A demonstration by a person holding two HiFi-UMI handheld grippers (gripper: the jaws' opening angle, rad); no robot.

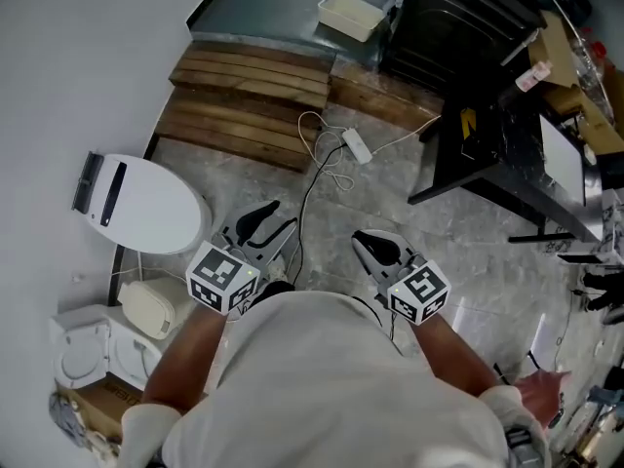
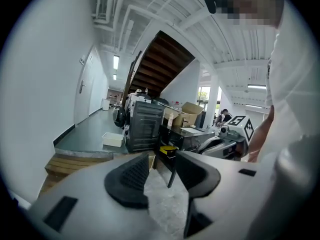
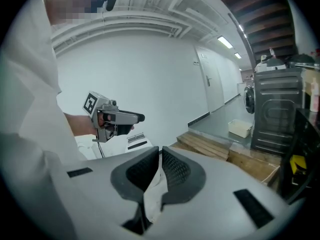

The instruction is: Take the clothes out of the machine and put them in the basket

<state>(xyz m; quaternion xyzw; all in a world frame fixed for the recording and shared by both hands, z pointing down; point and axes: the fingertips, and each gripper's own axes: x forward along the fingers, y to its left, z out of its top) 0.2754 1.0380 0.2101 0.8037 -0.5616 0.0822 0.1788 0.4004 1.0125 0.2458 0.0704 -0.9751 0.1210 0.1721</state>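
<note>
Left gripper (image 1: 276,218) is standing apart, empty; right gripper (image 1: 369,245) is sitting together. The power strip (image 1: 356,146), trailing cables just ahead, is threatening a trip.

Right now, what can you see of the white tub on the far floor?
The white tub is a shallow, open-topped rectangular bin that looks like plastic. It sits upright on the grey floor beyond the wooden pallets, close beside the dark appliance. Whether the tub and appliance touch is unclear. It looks empty.

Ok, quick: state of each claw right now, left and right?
Left claw: open, nothing between its jaws.
Right claw: closed, tips together, holding nothing.
</note>
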